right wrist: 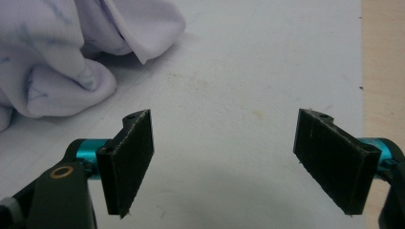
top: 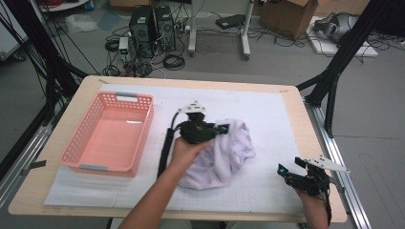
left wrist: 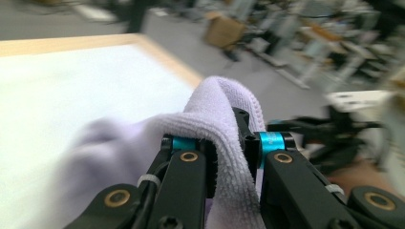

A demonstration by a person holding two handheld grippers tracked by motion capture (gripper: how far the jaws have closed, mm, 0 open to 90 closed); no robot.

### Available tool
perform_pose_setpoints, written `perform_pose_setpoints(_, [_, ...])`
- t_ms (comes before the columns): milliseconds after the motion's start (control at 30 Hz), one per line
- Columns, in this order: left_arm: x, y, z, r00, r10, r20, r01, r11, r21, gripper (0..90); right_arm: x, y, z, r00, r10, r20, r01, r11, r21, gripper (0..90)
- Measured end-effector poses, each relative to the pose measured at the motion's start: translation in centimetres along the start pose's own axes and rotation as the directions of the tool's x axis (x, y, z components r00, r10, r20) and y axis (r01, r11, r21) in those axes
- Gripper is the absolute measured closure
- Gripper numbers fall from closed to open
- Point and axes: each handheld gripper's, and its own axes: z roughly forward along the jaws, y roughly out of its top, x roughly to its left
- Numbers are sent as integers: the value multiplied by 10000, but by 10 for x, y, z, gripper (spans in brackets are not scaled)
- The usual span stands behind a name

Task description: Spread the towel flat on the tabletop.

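A perforated pink plastic basket [top: 107, 136] is sitting at nine o'clock; the left gripper [top: 217, 129] is pinching a fold of the soft lavender terry towel [top: 224, 152] mid-table; the right gripper [top: 288, 170], at four o'clock, is gaping wide, holding nothing.

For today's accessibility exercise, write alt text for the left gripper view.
The left gripper has its two black jaws shut on a fold of pale lilac towel, lifted above a white mat on a wooden table. Background is blurred.
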Motion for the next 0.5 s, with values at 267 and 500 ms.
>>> perform_pose_setpoints(267, [43, -30, -30, 9831, -432, -1780, 525, 9975, 478, 851, 13, 11, 19, 9965, -644, -524, 661, 9973, 310, 233])
perform_pose_setpoints(500, [48, -32, -34, 9625, 150, -2707, 115, 9953, 961, 851, 28, 29, 49, 9847, -1140, -1320, 1221, 9910, 546, 326])
